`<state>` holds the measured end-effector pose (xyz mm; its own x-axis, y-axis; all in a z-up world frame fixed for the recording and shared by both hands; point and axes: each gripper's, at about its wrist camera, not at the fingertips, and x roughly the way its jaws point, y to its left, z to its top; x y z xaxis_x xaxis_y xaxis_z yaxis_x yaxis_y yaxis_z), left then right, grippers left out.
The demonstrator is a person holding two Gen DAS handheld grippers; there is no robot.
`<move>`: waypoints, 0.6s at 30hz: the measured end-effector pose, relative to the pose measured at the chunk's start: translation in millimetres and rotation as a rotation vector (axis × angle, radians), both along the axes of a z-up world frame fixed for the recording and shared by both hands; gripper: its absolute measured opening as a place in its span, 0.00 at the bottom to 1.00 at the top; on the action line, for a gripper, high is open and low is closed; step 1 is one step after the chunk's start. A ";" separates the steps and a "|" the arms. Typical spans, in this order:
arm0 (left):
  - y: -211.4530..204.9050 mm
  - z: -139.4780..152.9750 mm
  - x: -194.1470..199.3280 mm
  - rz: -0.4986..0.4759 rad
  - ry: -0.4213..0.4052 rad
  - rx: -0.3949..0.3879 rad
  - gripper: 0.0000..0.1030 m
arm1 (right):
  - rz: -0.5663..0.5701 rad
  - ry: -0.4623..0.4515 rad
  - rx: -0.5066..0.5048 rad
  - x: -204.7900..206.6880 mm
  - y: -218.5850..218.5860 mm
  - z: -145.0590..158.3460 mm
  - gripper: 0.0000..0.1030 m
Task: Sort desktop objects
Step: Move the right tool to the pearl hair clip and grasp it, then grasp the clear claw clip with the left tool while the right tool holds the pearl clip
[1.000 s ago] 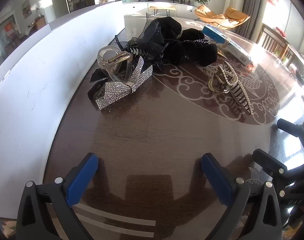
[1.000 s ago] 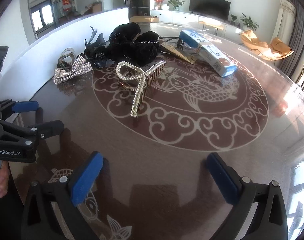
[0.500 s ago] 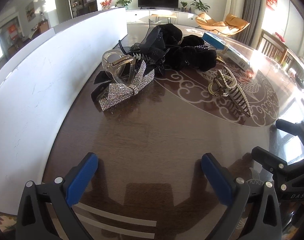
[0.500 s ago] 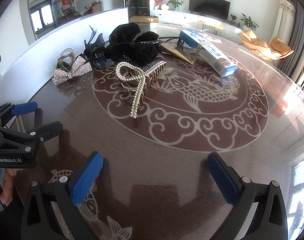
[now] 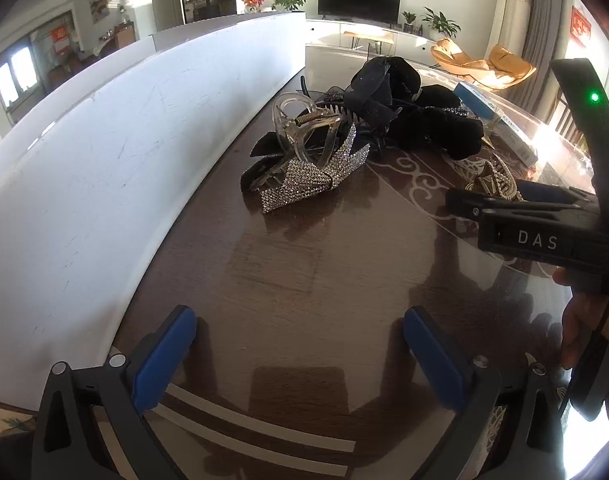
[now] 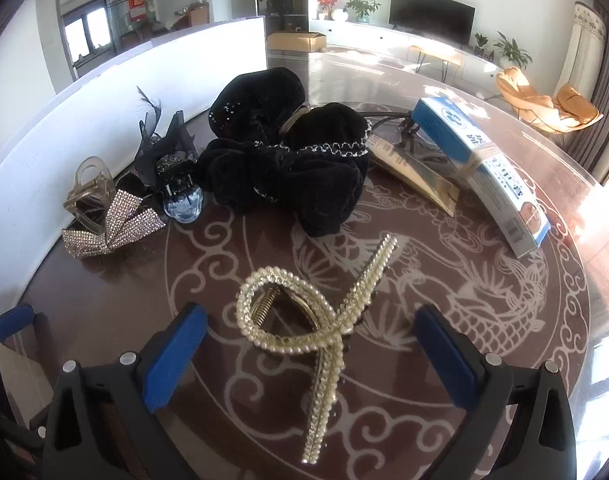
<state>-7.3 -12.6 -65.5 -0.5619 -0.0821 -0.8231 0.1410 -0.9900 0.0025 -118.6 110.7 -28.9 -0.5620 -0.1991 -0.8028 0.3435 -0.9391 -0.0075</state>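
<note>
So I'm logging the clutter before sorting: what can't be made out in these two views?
- Pearl hair clip: left wrist view, mostly hidden behind the right hand-held gripper, whose jaws are closing around it, pads not yet touching.
- Items under the black velvet bows: covered, both views.
- Blue box print: too small to read.

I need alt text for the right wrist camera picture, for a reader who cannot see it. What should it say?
The right gripper, its blue-padded jaws closing but not yet touching, frames a pearl hair claw lying on a dark patterned table. Behind lie black velvet bows, a rhinestone bow and a blue and white box.
</note>
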 end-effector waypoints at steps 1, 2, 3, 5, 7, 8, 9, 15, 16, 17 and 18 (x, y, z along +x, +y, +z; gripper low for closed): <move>-0.3 0.1 0.3 0.000 0.000 0.000 1.00 | -0.010 0.016 -0.007 1.5 1.8 2.8 0.72; -0.4 0.1 0.8 0.000 0.001 0.000 1.00 | -0.010 0.025 -0.017 3.5 4.0 4.5 0.63; -0.7 0.1 1.4 0.002 0.001 0.001 1.00 | -0.009 0.023 -0.026 4.4 6.3 4.6 0.57; -0.8 0.3 1.6 0.005 0.002 0.000 1.00 | -0.005 0.024 -0.033 8.8 12.8 5.2 0.56; -1.1 0.5 1.6 0.007 -0.003 0.001 1.00 | 0.001 0.025 -0.029 15.7 21.8 5.7 0.55; 0.3 0.6 -0.9 0.005 -0.007 0.002 1.00 | -0.001 0.025 -0.026 20.2 26.8 5.6 0.55; -0.7 1.4 -1.9 -0.001 -0.007 0.011 1.00 | -0.005 0.025 -0.028 24.2 31.9 5.6 0.55; -10.9 8.4 -43.7 0.001 0.025 -0.012 1.00 | -0.013 0.027 -0.011 31.0 36.4 5.7 0.56; -10.4 6.1 -52.8 0.002 0.008 -0.016 1.00 | -0.013 0.032 -0.001 30.6 34.8 6.0 0.56; -8.6 4.0 -62.1 -0.010 -0.008 -0.017 1.00 | -0.013 0.029 -0.006 30.7 35.2 5.8 0.56; -7.0 2.4 -70.0 -0.020 -0.022 -0.025 1.00 | -0.012 0.025 -0.018 30.1 36.0 6.0 0.57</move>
